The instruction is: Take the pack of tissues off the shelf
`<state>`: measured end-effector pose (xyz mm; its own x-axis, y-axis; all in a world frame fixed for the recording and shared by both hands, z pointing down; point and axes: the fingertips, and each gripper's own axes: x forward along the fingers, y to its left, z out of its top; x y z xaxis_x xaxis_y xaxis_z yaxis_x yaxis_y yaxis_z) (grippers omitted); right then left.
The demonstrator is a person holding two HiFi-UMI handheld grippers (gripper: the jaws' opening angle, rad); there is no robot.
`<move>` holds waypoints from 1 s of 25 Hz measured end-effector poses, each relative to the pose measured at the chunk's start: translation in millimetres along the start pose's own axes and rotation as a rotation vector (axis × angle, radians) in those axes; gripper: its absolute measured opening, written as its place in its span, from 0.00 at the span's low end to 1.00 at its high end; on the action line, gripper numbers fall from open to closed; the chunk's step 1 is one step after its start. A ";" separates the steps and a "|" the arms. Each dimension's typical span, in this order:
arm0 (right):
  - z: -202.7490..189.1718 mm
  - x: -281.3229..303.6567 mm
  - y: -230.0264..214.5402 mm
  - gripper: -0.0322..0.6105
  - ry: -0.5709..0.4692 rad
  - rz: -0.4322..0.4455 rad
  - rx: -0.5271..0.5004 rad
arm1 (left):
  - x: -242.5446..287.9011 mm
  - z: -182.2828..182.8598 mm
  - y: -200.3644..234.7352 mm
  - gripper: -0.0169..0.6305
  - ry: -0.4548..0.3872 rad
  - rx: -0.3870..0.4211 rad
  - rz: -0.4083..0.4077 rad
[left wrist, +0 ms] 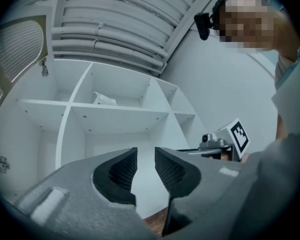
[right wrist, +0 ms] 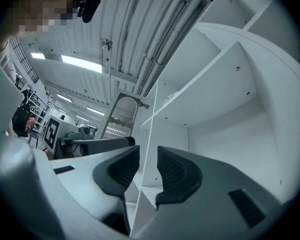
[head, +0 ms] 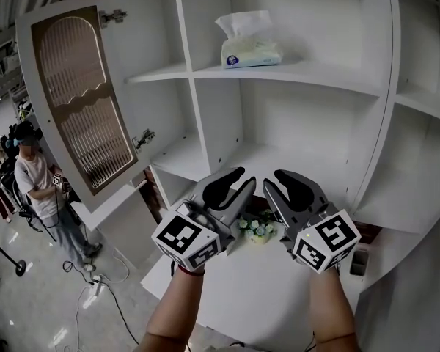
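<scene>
Tissues: a soft white-and-pale-blue plastic pack of tissues (head: 251, 50), one sheet puffed up from its top, sits on the upper white shelf (head: 337, 78) of the open cupboard, well above both grippers.
Left hand: the left gripper (head: 233, 185) has its fingers a little apart, with nothing between them.
Right hand: the right gripper (head: 277, 185) is likewise slightly parted and empty.
Handling: likely light and squashy; gripping across the pack's body, below the loose sheet, looks safest.
Hard to see: the left gripper view shows only the sheet above the shelf board, and the right gripper view misses the pack entirely.
</scene>
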<state>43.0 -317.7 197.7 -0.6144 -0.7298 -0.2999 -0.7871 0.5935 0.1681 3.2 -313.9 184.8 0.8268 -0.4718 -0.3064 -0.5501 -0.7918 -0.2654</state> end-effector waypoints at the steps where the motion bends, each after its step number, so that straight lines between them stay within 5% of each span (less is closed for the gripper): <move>1: 1.5 1.1 -1.2 0.22 0.001 -0.003 0.002 | 1.7 2.9 3.4 0.18 0.000 0.013 0.003; 15: 27.6 21.5 -19.9 0.25 -0.040 0.006 -0.004 | 27.5 28.7 33.7 0.25 0.032 0.105 0.052; 25: 43.4 36.4 -36.3 0.28 -0.044 -0.011 -0.016 | 38.8 65.7 68.3 0.35 0.038 0.193 0.159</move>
<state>51.6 -351.1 140.0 -0.6026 -0.7205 -0.3432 -0.7950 0.5793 0.1798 -10.0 -360.8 94.7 0.7296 -0.6018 -0.3248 -0.6831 -0.6192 -0.3873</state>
